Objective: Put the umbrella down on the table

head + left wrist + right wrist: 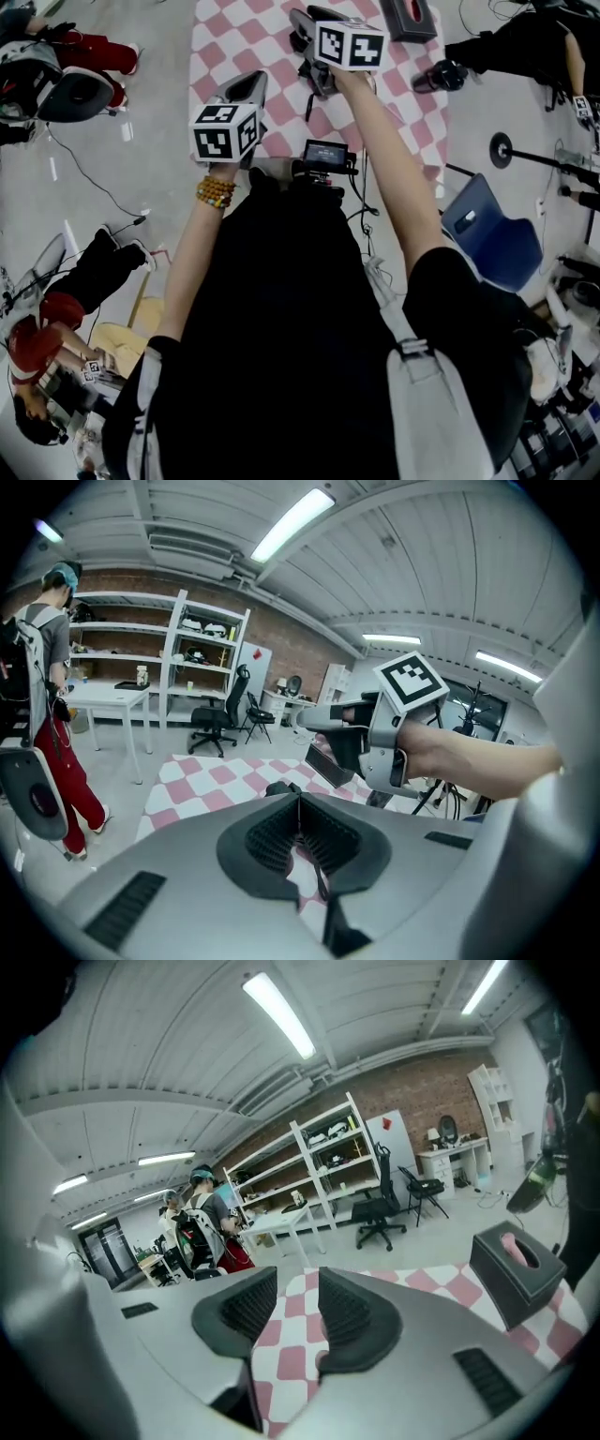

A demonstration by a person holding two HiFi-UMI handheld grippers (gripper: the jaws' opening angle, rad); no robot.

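Near the front of the pink-and-white checked table [246,37], my left gripper [255,79] is shut, its pads meeting at the tips [299,799] with nothing clearly between them. Just beyond those tips a small dark lump [281,787] lies on the cloth, perhaps an end of the umbrella; I cannot tell. A thin dark cord [309,103] hangs below my right gripper [302,21]. That gripper is raised above the table, its jaws [298,1283] apart and empty. It hides whatever lies under it in the head view. No umbrella shows plainly in any view.
A dark tissue box [409,17] [516,1274] stands at the table's far right. A blue chair [492,234] is right of me, with stands and cables beyond. People stand and sit at the left [84,56]. White shelves [202,658] and office chairs line the brick wall.
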